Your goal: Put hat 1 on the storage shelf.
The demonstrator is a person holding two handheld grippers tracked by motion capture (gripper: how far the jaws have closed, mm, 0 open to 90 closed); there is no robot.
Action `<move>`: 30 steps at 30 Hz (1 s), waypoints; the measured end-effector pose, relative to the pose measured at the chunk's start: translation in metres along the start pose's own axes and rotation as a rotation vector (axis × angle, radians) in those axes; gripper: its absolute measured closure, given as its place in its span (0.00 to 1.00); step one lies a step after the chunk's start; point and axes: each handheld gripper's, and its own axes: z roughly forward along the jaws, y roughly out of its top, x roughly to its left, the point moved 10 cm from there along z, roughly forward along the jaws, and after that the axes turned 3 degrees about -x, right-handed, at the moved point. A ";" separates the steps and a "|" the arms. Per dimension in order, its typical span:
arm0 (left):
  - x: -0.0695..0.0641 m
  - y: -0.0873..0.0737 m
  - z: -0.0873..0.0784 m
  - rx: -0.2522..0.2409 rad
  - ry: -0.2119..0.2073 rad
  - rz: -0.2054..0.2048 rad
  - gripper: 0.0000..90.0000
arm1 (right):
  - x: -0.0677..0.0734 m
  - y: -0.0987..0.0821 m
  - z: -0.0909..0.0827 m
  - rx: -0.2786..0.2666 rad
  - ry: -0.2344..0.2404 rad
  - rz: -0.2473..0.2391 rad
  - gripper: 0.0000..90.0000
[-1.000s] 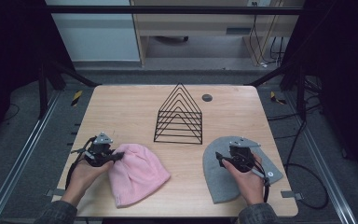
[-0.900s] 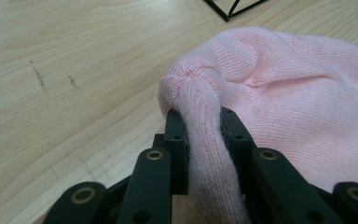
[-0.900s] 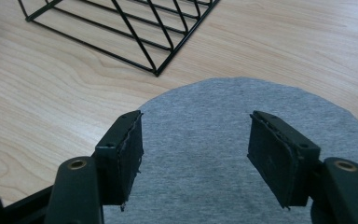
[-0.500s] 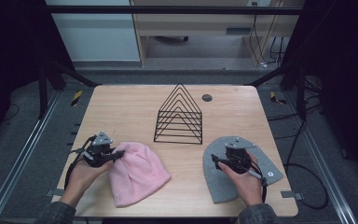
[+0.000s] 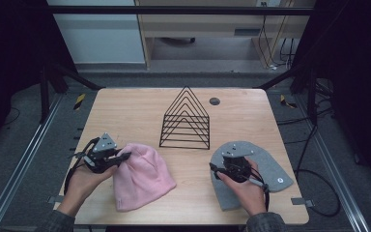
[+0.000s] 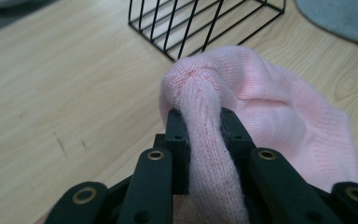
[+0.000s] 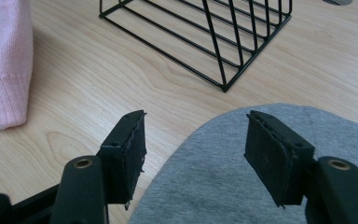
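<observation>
Pinching the pink beanie's (image 6: 261,116) crown, left gripper (image 6: 204,121) — right gripper (image 7: 196,144) agape above grey beanie (image 7: 223,186)

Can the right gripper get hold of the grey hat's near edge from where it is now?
Probably yes. The right gripper stands open just above the grey hat, its rim between the jaws, nothing in between. The wire rack sits farther back, clear of the approach.

I see a pink beanie (image 6: 261,107) of soft ribbed knit, matt and slightly fuzzy. The grey hat (image 7: 242,186) looks like a finer, felt-like cloth. The worktop (image 5: 135,111) is pale wood with visible grain and a smooth satin finish. The wire rack (image 5: 186,121) is thin black metal, faintly glossy.
</observation>
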 end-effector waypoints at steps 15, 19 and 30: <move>-0.013 0.062 -0.021 -0.019 -0.029 0.143 0.85 | 0.028 0.033 -0.007 -0.075 0.066 -0.054 0.39; -0.010 0.076 -0.028 -0.019 -0.022 0.175 0.85 | 0.044 0.049 -0.002 -0.074 0.092 -0.103 0.39; 0.008 0.131 -0.056 -0.085 0.006 0.225 0.85 | 0.071 0.094 0.003 -0.095 0.144 -0.165 0.41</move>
